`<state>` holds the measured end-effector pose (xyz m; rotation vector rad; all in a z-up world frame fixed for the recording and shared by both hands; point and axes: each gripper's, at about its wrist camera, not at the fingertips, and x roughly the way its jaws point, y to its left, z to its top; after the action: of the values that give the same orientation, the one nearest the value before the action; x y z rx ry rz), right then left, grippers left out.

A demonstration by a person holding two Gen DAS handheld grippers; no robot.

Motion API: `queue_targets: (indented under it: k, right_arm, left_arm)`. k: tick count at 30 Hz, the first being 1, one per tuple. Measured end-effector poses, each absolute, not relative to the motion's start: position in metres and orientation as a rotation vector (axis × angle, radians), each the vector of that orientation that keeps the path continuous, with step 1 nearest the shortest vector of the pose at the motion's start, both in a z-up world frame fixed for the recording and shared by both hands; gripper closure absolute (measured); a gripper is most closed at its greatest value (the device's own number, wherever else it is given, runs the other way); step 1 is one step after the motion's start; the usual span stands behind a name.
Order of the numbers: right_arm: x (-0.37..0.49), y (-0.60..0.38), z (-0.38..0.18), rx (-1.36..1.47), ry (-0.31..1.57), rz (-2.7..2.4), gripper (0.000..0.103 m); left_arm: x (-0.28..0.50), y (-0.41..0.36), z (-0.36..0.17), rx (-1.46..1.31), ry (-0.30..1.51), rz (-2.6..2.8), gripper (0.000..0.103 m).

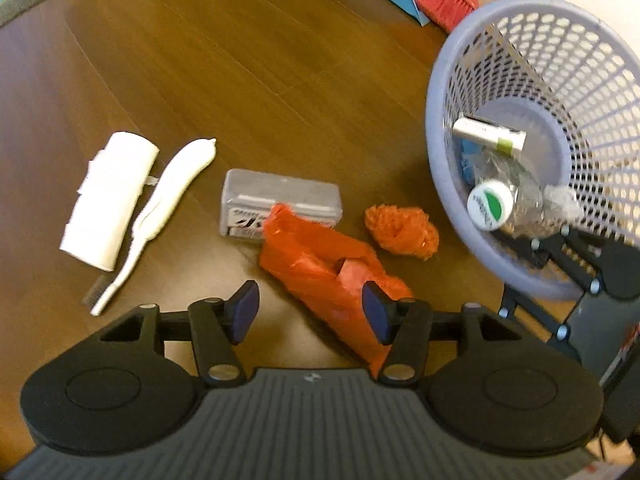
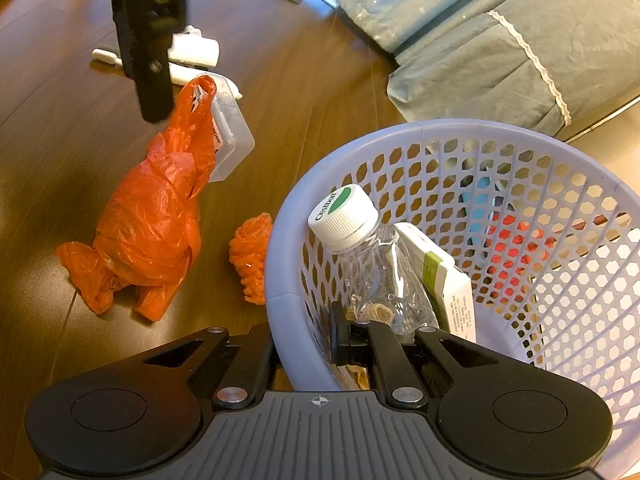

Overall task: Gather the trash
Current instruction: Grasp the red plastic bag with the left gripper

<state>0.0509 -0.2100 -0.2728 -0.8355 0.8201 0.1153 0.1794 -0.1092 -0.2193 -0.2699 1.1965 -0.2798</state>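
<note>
the left claw [image 1: 310, 312] hangs open over the orange bag [image 1: 320, 264], whose long axis runs diagonally toward lower right; the right claw [image 2: 308, 344] pinches the basket [image 2: 280, 240] rim.

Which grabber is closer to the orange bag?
Left. The left gripper hangs open right over the orange bag, one finger each side. The right gripper is off beside it, clamped on the basket rim.
</note>
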Motion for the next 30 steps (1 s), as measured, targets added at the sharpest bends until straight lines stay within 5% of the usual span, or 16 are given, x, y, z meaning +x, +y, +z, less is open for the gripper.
queue_targets:
  k: [17,21,23,30]
  right_arm:
    - [0.052,-0.210,-0.274,-0.846,0.822,0.118,0.098]
    - [0.052,-0.211,-0.275,-0.846,0.823,0.118,0.098]
    - [0.052,-0.211,-0.275,-0.845,0.823,0.118,0.098]
    - [0.053,-0.212,-0.276,-0.843,0.822,0.118,0.098]
  left_arm:
    - [0.219,-0.136,-0.267,-0.275,1.268,-0.284,0.042]
    - [0.220,-0.134,-0.266,-0.272,1.268,-0.287,0.073]
    - [0.219,-0.134,-0.264,-0.245,1.276,-0.279,0.100]
    - [0.199,-0.117,-0.245,-0.215,1.247,-0.269,0.101]
